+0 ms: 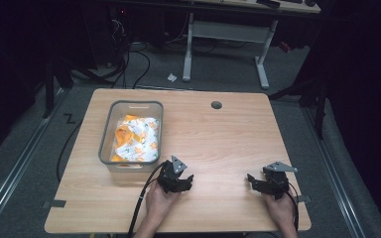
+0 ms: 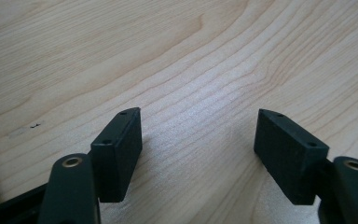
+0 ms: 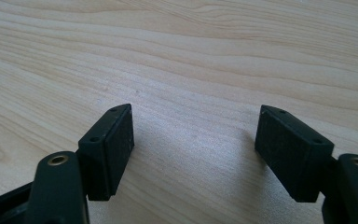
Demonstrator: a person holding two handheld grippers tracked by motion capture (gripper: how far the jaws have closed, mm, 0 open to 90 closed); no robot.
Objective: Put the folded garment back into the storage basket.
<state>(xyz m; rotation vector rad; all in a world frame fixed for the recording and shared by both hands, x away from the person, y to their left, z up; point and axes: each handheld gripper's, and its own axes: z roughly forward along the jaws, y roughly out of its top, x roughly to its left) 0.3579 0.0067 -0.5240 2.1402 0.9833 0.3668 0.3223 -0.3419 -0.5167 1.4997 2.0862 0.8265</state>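
Observation:
My left gripper [image 1: 182, 182] rests low on the wooden table [image 1: 218, 144], just right of the near end of a clear plastic bin [image 1: 105, 144]. In the left gripper view its jaws stand wide apart over bare wood, the gripper [image 2: 198, 133] open with nothing between the pads. My right gripper [image 1: 258, 183] sits near the table's front right, also low on the wood. In the right gripper view the gripper [image 3: 196, 133] is open, its jaws spread wide and empty.
The bin holds several orange and white packets [image 1: 136, 139]. A round grommet hole [image 1: 216, 105] lies at the table's far middle. Beyond the table stand a white desk frame [image 1: 225, 39], cables on the floor and dark surroundings.

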